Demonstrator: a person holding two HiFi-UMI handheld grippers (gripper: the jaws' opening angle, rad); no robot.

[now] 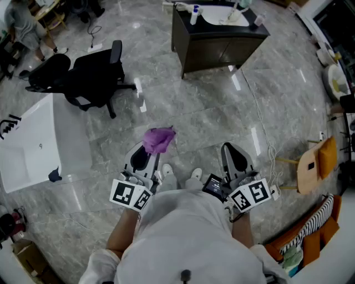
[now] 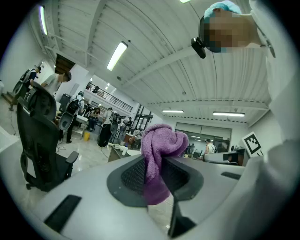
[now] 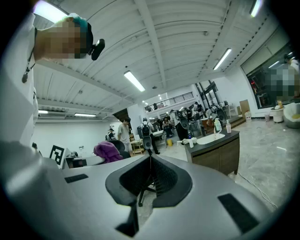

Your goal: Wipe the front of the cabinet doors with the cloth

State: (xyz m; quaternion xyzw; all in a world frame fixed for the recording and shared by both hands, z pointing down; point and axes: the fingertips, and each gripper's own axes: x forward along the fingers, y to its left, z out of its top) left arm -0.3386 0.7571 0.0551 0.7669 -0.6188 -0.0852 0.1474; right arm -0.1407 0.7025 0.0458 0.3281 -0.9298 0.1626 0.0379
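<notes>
Head view: the person stands on a grey marble floor with both grippers low in front of the body, in the lower middle of the frame. The left gripper sits lower left of centre and the right gripper lower right of centre. The two are apart and point up-frame.

Left gripper: the jaws are clamped on a purple cloth. In the left gripper view the cloth is pinched between the two dark pads. It bunches into a lump above them, and the rest runs down between them.

Right gripper: in the right gripper view the jaws are together. The pads meet along a thin seam with nothing between them.

Cabinet: dark wood, at the top centre of the head view, well apart from both grippers across open floor. A white sink basin is set in its dark top, with a white bottle just beside the basin. In the right gripper view the cabinet lies right of centre with its doors closed. The cloth is not touching the cabinet.

Other items, head view:
- A black office chair stands at the upper left.
- A white tub lies at the left edge.
- A wooden chair stands at the right edge.
- A thin cable lies on the floor, running from the cabinet toward the lower right.
</notes>
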